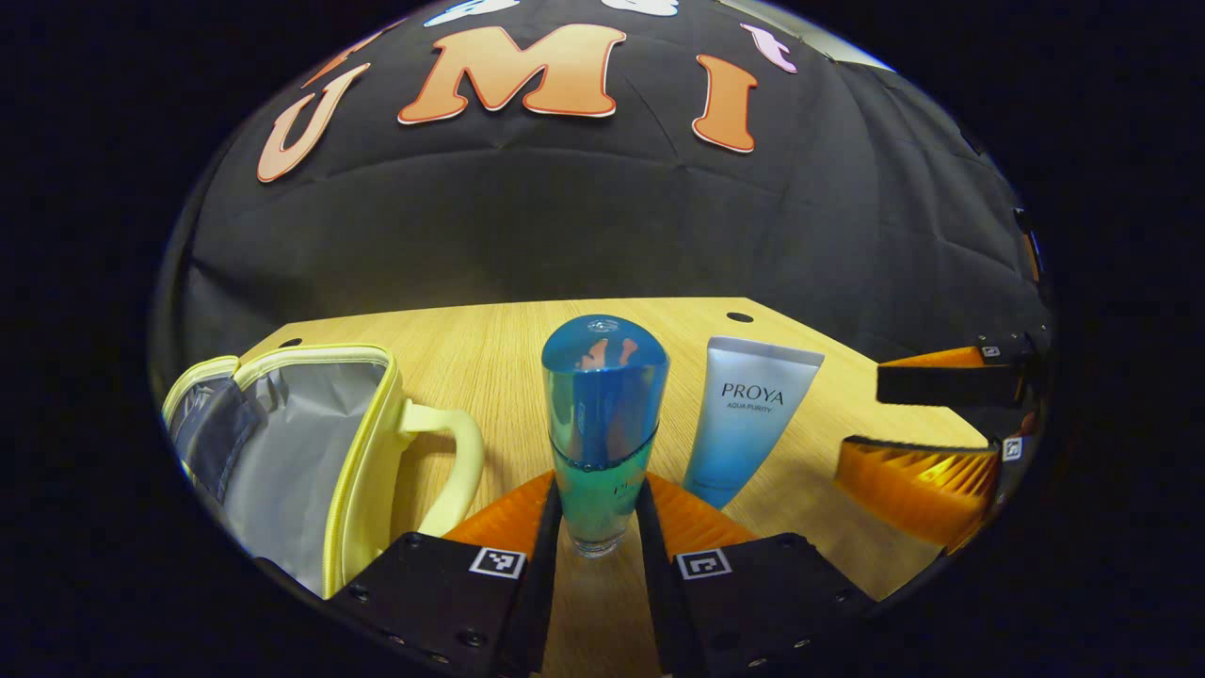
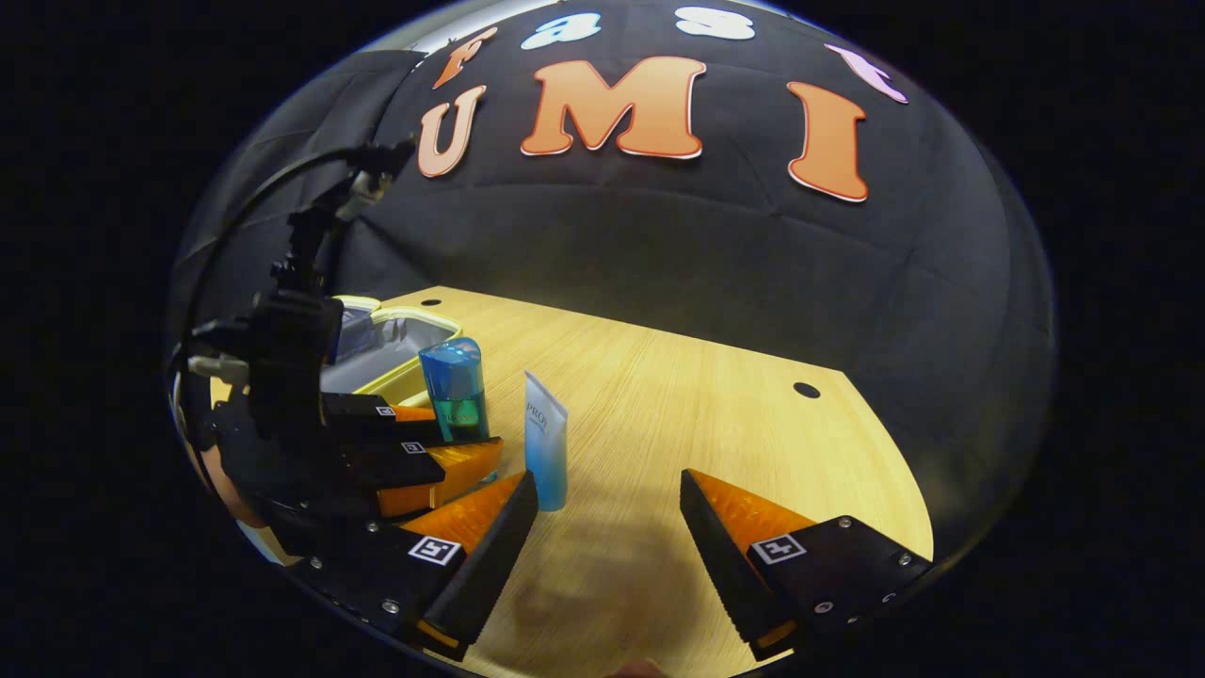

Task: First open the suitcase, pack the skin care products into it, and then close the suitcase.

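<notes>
Since the bottle (image 1: 602, 428) looks glossy, rigid and slippery, the left gripper (image 1: 599, 527) pinches its lower body between 2 pads; the right gripper (image 2: 607, 527) hangs spread beside the soft tube (image 2: 546, 452).

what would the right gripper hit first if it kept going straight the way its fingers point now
Probably nothing soon: the right gripper is open over bare wooden table, with only the black cloth wall beyond. The standing pale blue plastic tube sits just left of that line, though depth is unclear.

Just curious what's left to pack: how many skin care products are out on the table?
2: a blue-green bottle between the left gripper's fingers, and a blue tube standing beside it. The case could hide more.
</notes>
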A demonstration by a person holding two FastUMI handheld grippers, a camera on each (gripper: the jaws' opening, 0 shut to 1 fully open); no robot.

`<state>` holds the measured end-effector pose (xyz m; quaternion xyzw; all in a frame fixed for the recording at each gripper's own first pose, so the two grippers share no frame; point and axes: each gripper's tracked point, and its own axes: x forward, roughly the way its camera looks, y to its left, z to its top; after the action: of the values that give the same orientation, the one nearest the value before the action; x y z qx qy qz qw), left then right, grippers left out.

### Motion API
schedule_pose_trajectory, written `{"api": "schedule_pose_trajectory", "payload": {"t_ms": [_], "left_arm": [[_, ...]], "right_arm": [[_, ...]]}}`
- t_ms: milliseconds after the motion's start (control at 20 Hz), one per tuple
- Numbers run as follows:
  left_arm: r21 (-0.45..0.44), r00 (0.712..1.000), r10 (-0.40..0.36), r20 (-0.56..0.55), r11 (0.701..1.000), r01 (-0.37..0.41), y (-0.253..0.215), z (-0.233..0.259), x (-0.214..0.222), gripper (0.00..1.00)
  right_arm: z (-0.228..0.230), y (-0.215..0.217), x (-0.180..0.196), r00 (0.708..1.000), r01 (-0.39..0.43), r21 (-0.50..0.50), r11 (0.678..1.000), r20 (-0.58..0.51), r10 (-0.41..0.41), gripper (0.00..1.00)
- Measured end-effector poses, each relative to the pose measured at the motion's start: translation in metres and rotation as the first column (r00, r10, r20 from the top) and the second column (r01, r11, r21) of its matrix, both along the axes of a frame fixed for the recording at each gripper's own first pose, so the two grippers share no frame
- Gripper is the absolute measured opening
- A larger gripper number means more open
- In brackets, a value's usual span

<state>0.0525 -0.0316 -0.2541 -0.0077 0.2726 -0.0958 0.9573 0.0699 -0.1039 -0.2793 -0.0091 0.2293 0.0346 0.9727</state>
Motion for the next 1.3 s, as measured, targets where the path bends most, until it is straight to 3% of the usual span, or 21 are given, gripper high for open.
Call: {"api": "schedule_pose_trajectory", "payload": {"t_ms": [400, 550, 750, 850, 1100, 1150, 1250, 1300], "left_arm": [[0.015, 0.998, 0.021, 0.052, 1.000, -0.022, 0.016, 0.030, -0.007, 0.43], [-0.006, 0.997, 0.032, 0.065, 0.999, -0.032, 0.019, 0.048, -0.011, 0.43], [-0.005, 0.996, 0.044, 0.080, 0.999, -0.044, 0.029, 0.066, -0.017, 0.43], [-0.005, 0.995, 0.055, 0.087, 0.998, -0.055, 0.038, 0.074, -0.020, 0.43], [0.002, 0.989, 0.105, 0.105, 0.994, -0.106, 0.075, 0.100, -0.019, 0.43], [0.005, 0.988, 0.115, 0.101, 0.993, -0.116, 0.085, 0.102, -0.019, 0.43], [0.016, 0.987, 0.138, 0.085, 0.990, -0.140, 0.106, 0.106, -0.021, 0.43], [0.023, 0.986, 0.151, 0.069, 0.988, -0.152, 0.117, 0.107, -0.022, 0.43]], "right_arm": [[-0.032, 0.028, 0.024, 0.992, -0.111, 0.052, 0.992, -0.046, 0.114, 0.99], [-0.047, 0.036, 0.034, 0.991, -0.110, 0.055, 0.992, -0.076, 0.114, 0.88], [-0.054, 0.049, 0.038, 0.986, -0.134, 0.076, 0.988, -0.085, 0.141, 0.63], [-0.054, 0.057, 0.040, 0.984, -0.145, 0.103, 0.984, -0.086, 0.154, 0.46], [-0.041, 0.068, 0.041, 0.985, -0.132, 0.158, 0.979, -0.094, 0.148, 0.44], [-0.035, 0.068, 0.041, 0.985, -0.128, 0.157, 0.979, -0.096, 0.144, 0.39], [-0.020, 0.070, 0.039, 0.986, -0.123, 0.169, 0.978, -0.093, 0.140, 0.44], [-0.011, 0.071, 0.038, 0.986, -0.123, 0.172, 0.977, -0.089, 0.139, 0.39]]}}
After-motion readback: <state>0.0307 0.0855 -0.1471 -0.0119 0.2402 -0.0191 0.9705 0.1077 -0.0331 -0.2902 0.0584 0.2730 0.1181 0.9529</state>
